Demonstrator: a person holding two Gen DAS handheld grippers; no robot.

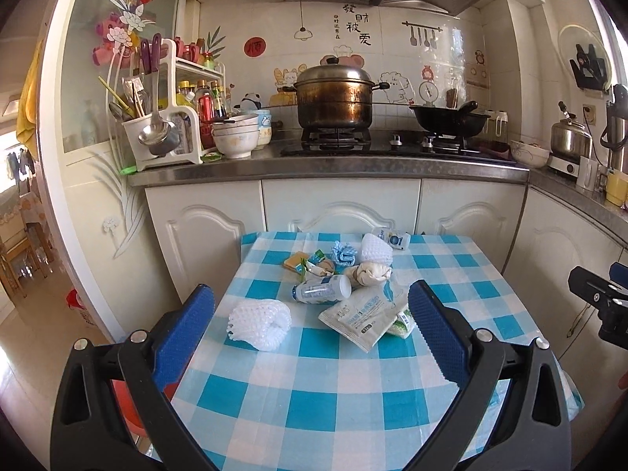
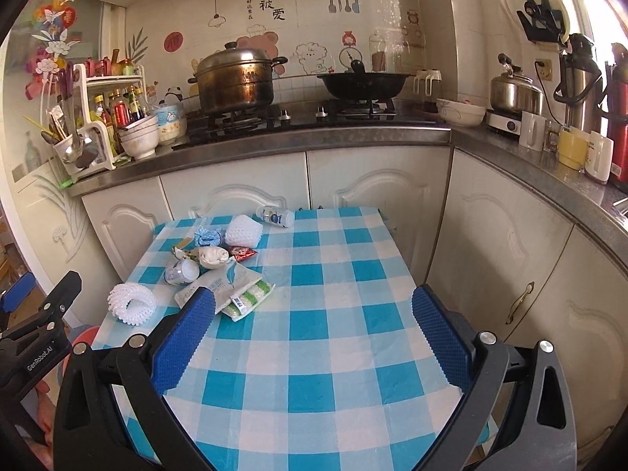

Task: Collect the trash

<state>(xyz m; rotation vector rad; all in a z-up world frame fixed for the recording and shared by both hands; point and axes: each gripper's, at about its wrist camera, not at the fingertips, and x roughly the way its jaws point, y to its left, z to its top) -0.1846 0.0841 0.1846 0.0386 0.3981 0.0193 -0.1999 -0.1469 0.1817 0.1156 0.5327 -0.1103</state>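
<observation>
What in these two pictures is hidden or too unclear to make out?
- Red tub, left wrist view: mostly hidden behind the left tongs and the table.
- White sachet, right wrist view: print too small to read, corner covered by a finger of the right tongs.

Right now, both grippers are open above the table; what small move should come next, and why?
Probably lower the left gripper onto the white foam net: it lies nearest, apart from the pile, and the open jaws hold nothing.
</observation>
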